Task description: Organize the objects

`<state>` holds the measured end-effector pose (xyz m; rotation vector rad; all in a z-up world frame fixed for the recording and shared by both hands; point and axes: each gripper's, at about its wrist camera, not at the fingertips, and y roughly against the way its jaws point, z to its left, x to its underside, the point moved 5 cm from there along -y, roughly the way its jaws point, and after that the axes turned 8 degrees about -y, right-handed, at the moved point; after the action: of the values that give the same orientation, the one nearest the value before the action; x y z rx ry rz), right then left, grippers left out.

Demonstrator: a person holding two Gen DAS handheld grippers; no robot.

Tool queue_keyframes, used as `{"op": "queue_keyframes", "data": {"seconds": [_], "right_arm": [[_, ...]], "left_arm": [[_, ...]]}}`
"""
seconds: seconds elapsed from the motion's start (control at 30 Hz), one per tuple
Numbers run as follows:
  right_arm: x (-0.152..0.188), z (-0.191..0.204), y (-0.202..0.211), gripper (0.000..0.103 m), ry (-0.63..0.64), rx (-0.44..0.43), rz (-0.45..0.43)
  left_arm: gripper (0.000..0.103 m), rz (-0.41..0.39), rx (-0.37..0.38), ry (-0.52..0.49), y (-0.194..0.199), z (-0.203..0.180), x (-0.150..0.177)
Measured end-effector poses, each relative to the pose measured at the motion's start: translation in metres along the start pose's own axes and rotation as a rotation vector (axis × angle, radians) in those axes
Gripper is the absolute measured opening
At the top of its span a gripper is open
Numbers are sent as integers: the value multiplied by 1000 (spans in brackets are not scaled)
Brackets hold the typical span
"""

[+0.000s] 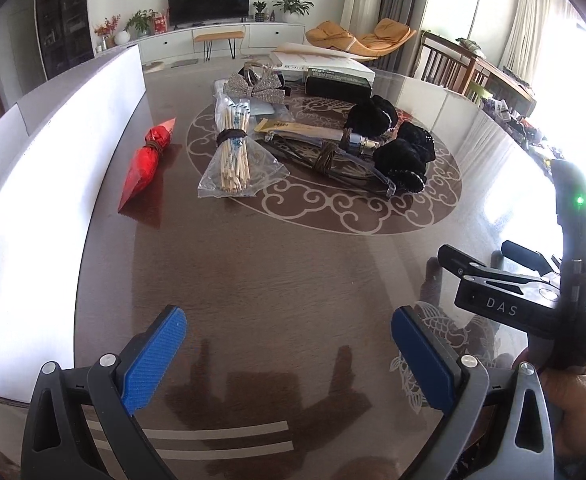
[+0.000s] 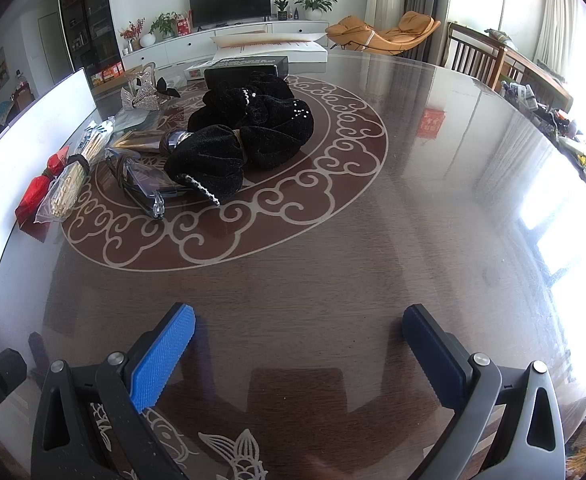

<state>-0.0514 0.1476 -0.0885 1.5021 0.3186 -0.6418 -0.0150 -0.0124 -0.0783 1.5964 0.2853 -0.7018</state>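
1. The left gripper (image 1: 289, 356) hovers low over the near part of the round glass-topped table (image 1: 253, 272); its blue-padded jaws stand wide apart with nothing between them.
2. The right gripper (image 2: 299, 354) sits likewise above the near table edge, jaws spread wide and empty; in the left wrist view its black body marked "DAS" shows at the right, gripped by a hand (image 1: 573, 392).
3. The objects lie clustered around the table's scroll-patterned ring, well apart from both grippers; a red wrapped bundle (image 1: 145, 160) lies furthest left, beside the white board (image 1: 53, 152) standing along the table's edge.
4. Just right of it lies a clear bag of wooden sticks (image 1: 235, 152) bound with a band; next comes a clear-sleeved bundle (image 1: 325, 152) tied with a brown band, touching the black velvet scrunchies (image 2: 253, 132).
5. Behind them rest a sparkly silver bow (image 1: 255, 87), a black box (image 1: 339, 82) and a white box (image 1: 325, 60).
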Motion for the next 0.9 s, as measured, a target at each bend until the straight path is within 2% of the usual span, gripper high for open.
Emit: {"op": "queue_keyframes", "data": {"seconds": [0.23, 0.9], "right_arm": [[0, 0, 0, 103, 0, 0, 0], [0, 0, 0, 103, 0, 0, -1]], "left_arm": [[103, -10, -5, -7, 5, 1, -7], [103, -4, -25, -23, 18, 12, 6]]}}
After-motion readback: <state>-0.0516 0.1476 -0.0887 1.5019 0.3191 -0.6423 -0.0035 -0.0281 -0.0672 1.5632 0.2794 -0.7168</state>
